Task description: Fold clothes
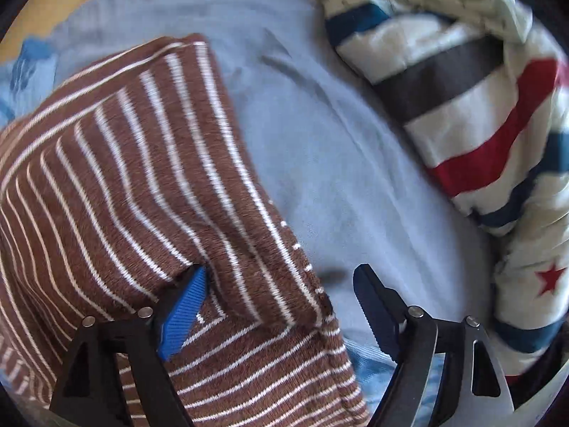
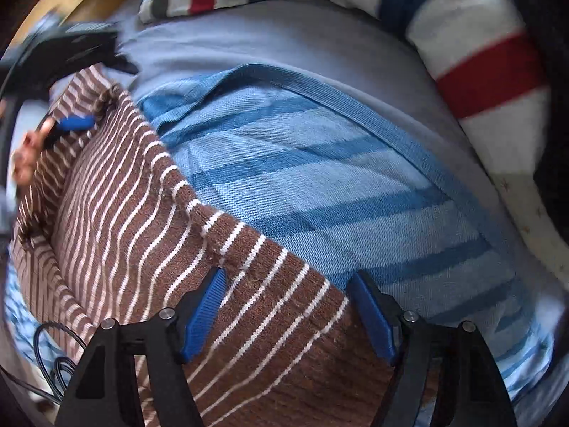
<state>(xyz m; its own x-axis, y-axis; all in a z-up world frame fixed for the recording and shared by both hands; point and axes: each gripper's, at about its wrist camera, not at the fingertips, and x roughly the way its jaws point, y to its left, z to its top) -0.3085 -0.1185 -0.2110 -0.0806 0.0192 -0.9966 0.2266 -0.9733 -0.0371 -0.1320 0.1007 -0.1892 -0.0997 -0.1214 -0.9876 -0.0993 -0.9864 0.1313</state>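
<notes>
A brown sweater with thin white stripes lies folded on the pale blue sheet. My left gripper hangs open over the sweater's near corner. Its left pad is over the knit and its right pad is over bare sheet, and neither presses. In the right wrist view the same sweater fills the lower left, overlapping a light blue cloth with darker blue stripes. My right gripper stands open above the sweater's edge and holds nothing. One of the left gripper's blue pads shows at the sweater's far end, beside a hand.
A bulky white duvet with red, blue and grey stripes curls along the right side and also lines the top and right of the right wrist view. A yellow wooden bed edge runs at the upper left. A black cable loops at the lower left.
</notes>
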